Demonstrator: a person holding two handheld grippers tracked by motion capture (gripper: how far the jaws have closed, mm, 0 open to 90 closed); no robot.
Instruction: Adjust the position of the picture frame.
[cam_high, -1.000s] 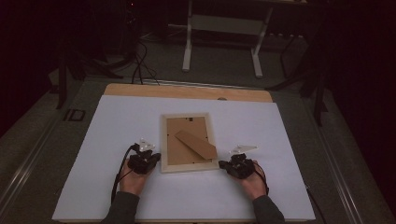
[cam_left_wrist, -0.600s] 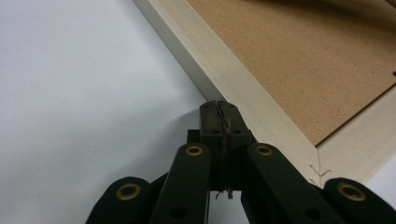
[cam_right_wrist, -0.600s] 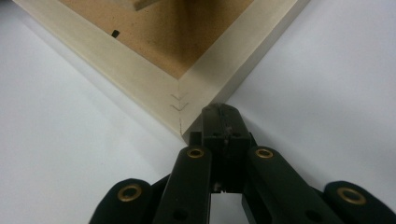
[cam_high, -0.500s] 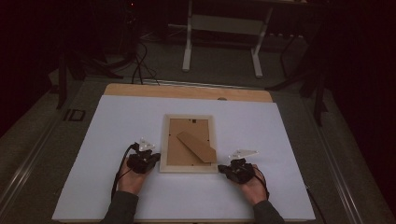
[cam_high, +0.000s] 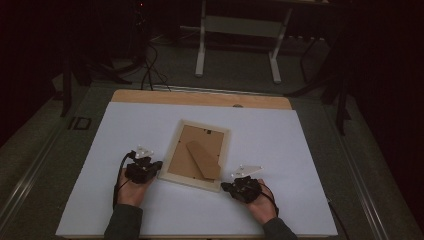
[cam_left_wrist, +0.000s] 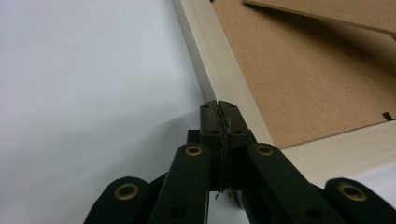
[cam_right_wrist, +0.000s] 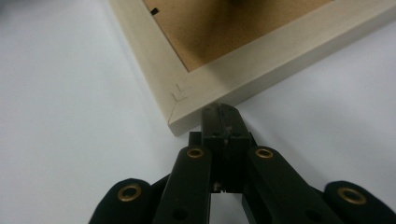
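Now left claw clenched at picture frame left rail; right claw clenched beside near corner.

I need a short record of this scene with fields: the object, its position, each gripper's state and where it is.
object: frame, back side up, stand flap visible
position: flat on the white sheet, turned slightly
left gripper: fingers shut, tips at the frame's left edge near its lower corner
right gripper: fingers shut, tips at the frame's lower right corner
held: nothing
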